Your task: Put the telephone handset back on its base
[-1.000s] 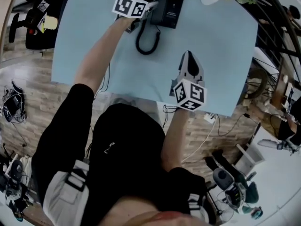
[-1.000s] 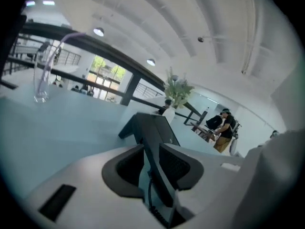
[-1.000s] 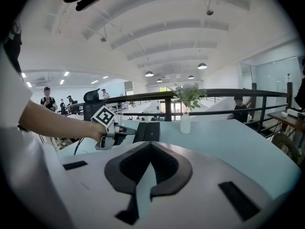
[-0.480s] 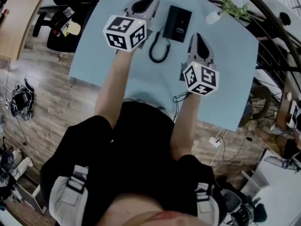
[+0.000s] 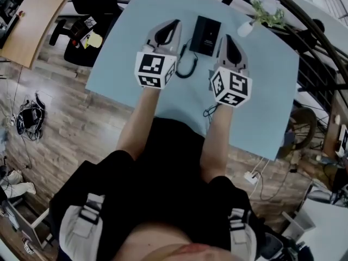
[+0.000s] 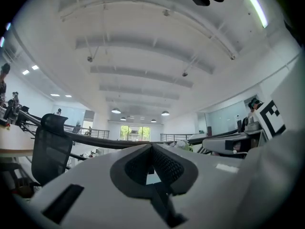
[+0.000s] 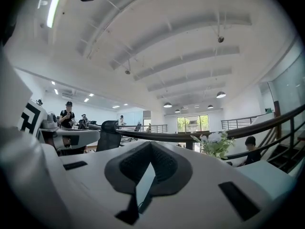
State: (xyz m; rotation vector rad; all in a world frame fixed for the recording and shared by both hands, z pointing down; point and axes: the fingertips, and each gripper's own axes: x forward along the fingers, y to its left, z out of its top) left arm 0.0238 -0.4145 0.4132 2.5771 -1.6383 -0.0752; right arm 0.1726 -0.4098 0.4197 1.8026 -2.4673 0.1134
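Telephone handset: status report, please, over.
Left gripper, right gripper: jaws shut, empty. Handset appears seated on base, cord coiled alongside. Nothing in the way.

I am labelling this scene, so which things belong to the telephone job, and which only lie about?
Job:
black desk telephone
its black coiled cord
left gripper and right gripper, both shut and empty

Lying about:
green plant in white vase
black office chair
thin dark hanging cable
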